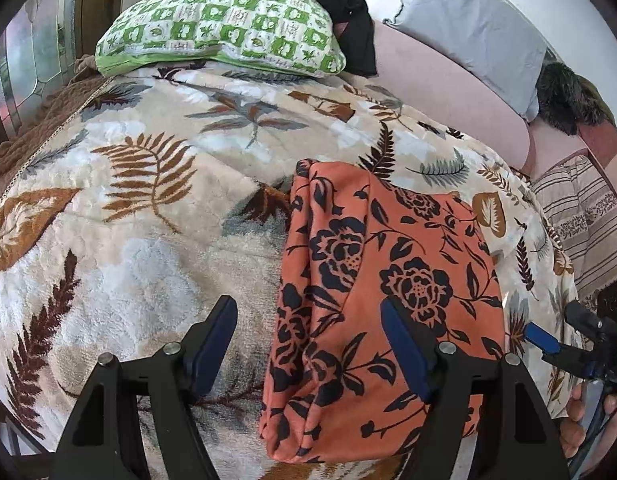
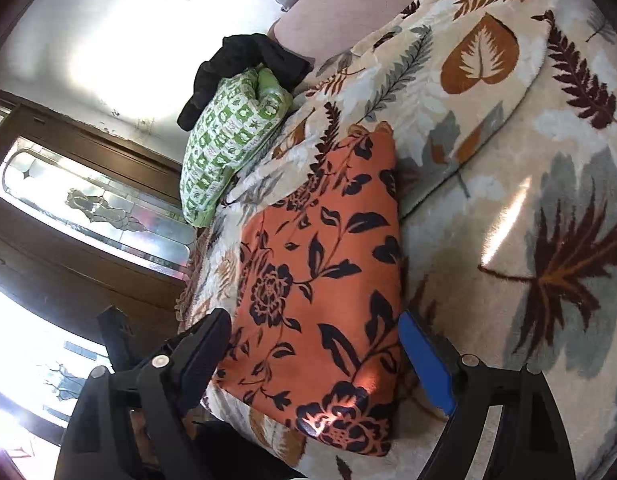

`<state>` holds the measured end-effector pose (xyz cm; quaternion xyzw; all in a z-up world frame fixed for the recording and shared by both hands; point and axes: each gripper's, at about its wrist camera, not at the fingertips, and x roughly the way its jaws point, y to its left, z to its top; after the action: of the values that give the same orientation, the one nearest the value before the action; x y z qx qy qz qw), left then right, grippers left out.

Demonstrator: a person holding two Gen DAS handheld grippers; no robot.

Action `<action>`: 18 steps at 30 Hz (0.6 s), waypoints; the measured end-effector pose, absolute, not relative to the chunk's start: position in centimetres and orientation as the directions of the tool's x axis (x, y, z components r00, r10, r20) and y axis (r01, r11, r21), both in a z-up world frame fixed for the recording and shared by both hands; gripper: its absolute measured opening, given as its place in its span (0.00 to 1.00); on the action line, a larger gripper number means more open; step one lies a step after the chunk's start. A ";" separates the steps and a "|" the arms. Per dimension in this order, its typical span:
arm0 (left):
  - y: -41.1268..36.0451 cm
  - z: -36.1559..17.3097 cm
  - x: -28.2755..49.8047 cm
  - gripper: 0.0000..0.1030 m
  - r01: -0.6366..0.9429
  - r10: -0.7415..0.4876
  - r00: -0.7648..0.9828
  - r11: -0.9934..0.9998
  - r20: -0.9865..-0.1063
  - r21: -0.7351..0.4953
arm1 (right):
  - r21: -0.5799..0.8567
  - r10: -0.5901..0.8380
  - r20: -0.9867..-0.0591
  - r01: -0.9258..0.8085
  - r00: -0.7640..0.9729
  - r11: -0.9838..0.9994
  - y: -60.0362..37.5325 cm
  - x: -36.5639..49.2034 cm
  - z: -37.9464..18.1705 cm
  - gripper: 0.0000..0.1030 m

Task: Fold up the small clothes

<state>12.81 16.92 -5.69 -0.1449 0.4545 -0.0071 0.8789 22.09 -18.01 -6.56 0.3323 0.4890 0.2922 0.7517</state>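
An orange garment with dark flower print lies folded into a long rectangle on a leaf-patterned blanket. My left gripper is open and empty, hovering over the garment's near left edge. My right gripper is open and empty, its fingers either side of the garment's near end, above it. The right gripper also shows in the left wrist view at the garment's right side.
A green checked pillow with black clothes on it lies at the head of the bed. A grey pillow and a striped cushion sit to the right. A dark cabinet with glass stands beside the bed.
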 end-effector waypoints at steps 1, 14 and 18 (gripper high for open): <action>16.2 -5.6 12.8 0.73 -0.098 -0.143 0.594 0.964 -0.792 -0.247 | 0.797 0.780 -0.525 -0.124 0.340 0.591 -17.5 22.6 -6.3 0.85; 13.6 -10.7 14.7 0.87 -0.104 0.031 0.503 0.994 -0.864 -0.026 | 0.902 0.871 -0.413 -0.015 0.267 0.432 -14.2 31.2 -8.6 0.88; 13.9 -10.9 14.7 0.90 -0.109 0.014 0.502 0.993 -0.865 -0.047 | 0.858 0.826 -0.509 0.058 0.242 0.511 -13.3 35.4 -12.0 0.88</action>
<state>14.71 13.94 -10.92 -0.0475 0.4978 0.0356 0.8652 35.38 -13.32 -11.97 0.4046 0.5461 0.2841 0.6762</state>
